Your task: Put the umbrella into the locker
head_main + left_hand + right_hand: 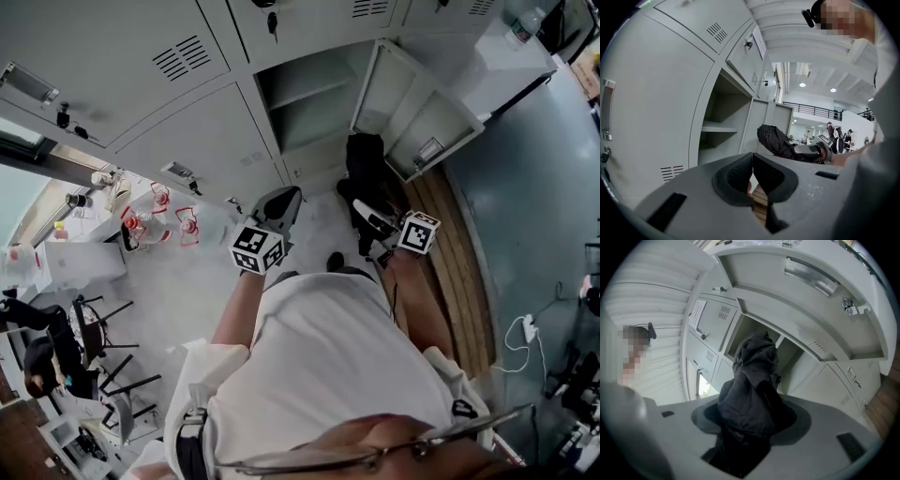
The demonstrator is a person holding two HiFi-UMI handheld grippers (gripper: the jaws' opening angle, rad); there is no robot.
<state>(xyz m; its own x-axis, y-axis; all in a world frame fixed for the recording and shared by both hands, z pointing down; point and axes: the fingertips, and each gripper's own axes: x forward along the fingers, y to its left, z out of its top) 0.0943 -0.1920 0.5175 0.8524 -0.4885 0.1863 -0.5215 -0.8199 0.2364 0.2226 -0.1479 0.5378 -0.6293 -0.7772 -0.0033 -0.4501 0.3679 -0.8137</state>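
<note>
Right gripper (750,425) clamped on the folded black umbrella (754,376), which hangs in the air in front of the open locker (314,117) and is not yet inside. Left gripper (752,176) has its jaws pressed together and holds nothing. For a clean insertion, the umbrella's free end should be aimed into the compartment below the shelf (302,97), clear of the open door (412,117). The grip should be released only once the bundle rests on the compartment floor.
</note>
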